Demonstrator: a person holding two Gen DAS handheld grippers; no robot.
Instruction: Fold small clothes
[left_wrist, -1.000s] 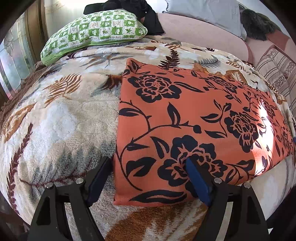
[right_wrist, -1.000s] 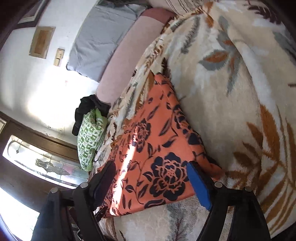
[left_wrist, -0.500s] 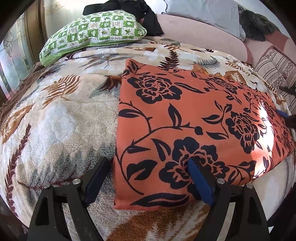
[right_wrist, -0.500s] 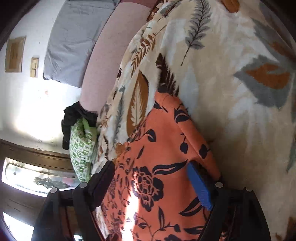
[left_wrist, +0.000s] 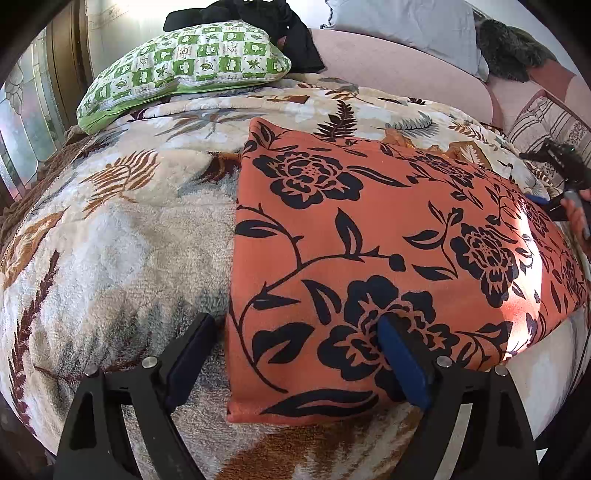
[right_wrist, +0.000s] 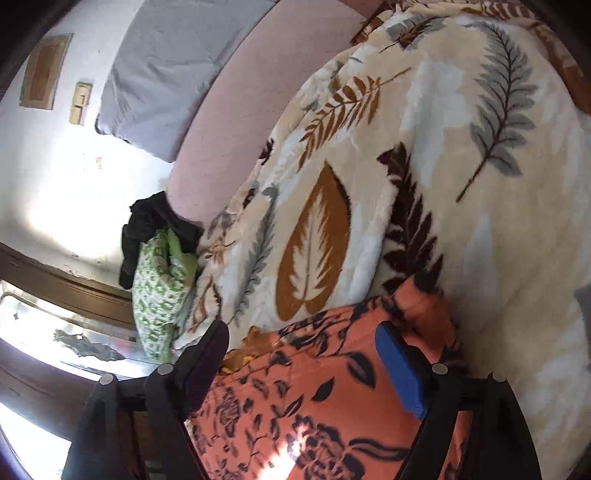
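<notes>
- On the bed, the orange flowered cloth (left_wrist: 369, 240) lies flat and already doubled over on the leaf-print blanket (left_wrist: 110, 240), well clear of the green checked pillow (left_wrist: 184, 70) at the far left.
- At the cloth's near left corner the left gripper (left_wrist: 295, 354) stands wide open and holds nothing: one finger is off on the blanket, the other over the print, the edge between them.
- At the cloth's right end the right gripper (right_wrist: 306, 362) also gapes wide with nothing pinched, straddling a corner (right_wrist: 417, 295) there.
- Risk, as I judge it: closing from here may catch only the top layer, or plush blanket pile with it, so the fold would drag or skew.
- The left view shows the whole cloth, and a sliver of the right tool at its right edge; the right view alone shows that corner's slight rumple and a yellowish bit (right_wrist: 251, 347) peeking from under the edge.
</notes>
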